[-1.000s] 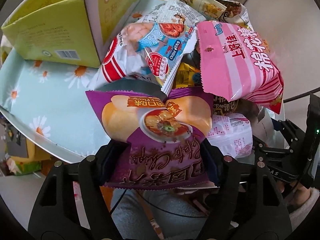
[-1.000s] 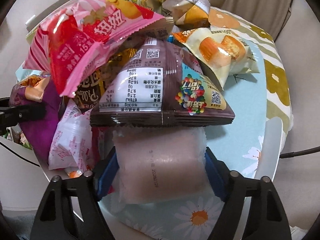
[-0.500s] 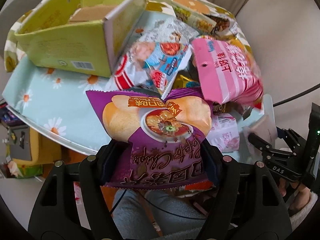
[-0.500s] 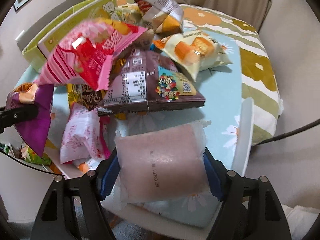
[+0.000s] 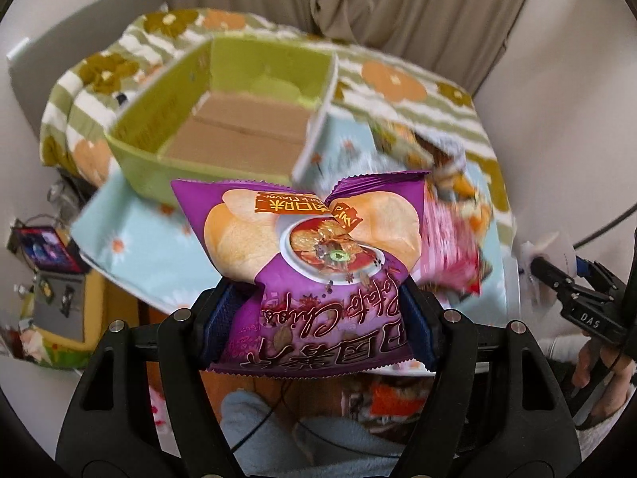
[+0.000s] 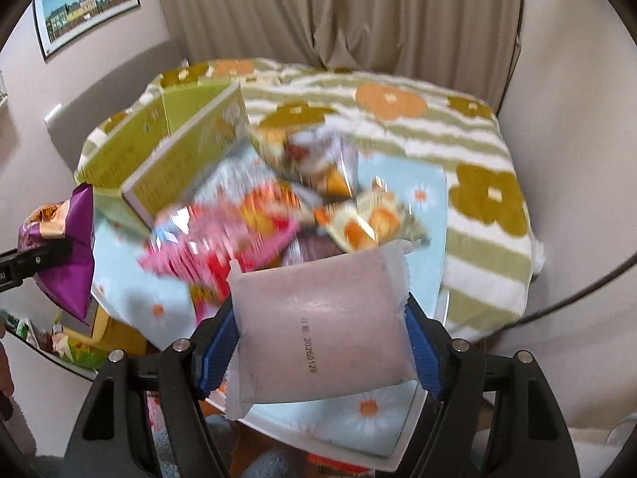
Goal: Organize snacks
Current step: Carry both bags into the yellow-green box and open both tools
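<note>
My left gripper is shut on a purple potato chips bag and holds it up in the air, in front of an open green cardboard box on the table. My right gripper is shut on a pale pink snack packet, lifted above the table's near edge. The purple bag also shows at the left of the right wrist view. A blurred pile of snack bags lies on the table beside the box.
The round table has a light blue daisy cloth over a green striped flower cloth. A pink bag lies right of the purple bag. The right gripper shows at the far right. Curtains and wall stand behind.
Both grippers have lifted up and back from the pile with their bags. The box's open inside has come into the left wrist view.
</note>
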The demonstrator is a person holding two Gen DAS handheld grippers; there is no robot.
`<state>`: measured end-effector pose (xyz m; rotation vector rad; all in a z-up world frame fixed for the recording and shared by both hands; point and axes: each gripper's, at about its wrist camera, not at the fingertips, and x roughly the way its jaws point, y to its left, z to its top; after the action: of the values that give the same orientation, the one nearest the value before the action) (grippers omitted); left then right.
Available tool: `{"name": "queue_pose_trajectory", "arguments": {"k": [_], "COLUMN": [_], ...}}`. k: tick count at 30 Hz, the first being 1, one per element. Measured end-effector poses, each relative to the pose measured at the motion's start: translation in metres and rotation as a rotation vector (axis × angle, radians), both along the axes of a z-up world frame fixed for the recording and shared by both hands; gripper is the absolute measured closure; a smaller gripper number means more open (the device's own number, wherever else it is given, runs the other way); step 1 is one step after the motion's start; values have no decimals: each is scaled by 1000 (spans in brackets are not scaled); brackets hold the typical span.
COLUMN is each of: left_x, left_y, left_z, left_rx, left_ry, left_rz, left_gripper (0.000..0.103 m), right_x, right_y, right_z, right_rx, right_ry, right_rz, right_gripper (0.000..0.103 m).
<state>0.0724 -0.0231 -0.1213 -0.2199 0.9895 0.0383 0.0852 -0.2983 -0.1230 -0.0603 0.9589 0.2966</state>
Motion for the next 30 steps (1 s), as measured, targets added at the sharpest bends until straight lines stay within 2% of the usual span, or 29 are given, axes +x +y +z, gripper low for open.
{"name": "queue_pose_trajectory", "arguments": {"k": [4, 9, 12, 16, 21, 26, 30], "left_x": [21, 59, 95, 154, 229, 295, 326], "left_y": [33, 79, 109, 146, 181, 195, 193], "left_z": [31, 62, 77, 81, 63, 19, -15], "left_rx": [3, 38, 43, 53, 63, 76, 89], "left_ry": [-96, -169, -187, -168, -119, -54, 1], "left_rz": [15, 3, -9, -47, -106, -193, -246], "left_gripper": [34, 33, 33, 33, 33, 33, 33], "right_x": [23, 61, 89, 128, 183, 230, 255], "right_y": [17, 54, 93, 142, 200, 242, 259], "right_z": [30, 69, 88, 98, 87, 59, 34], "right_rx": [30, 97, 110, 144, 164, 172, 157], "right_ry": [-38, -84, -121, -117, -69, -2, 48], "right_rz": [-13, -33, -30, -27, -66, -125, -198], "right_gripper": [31, 31, 31, 31, 31, 31, 31]}}
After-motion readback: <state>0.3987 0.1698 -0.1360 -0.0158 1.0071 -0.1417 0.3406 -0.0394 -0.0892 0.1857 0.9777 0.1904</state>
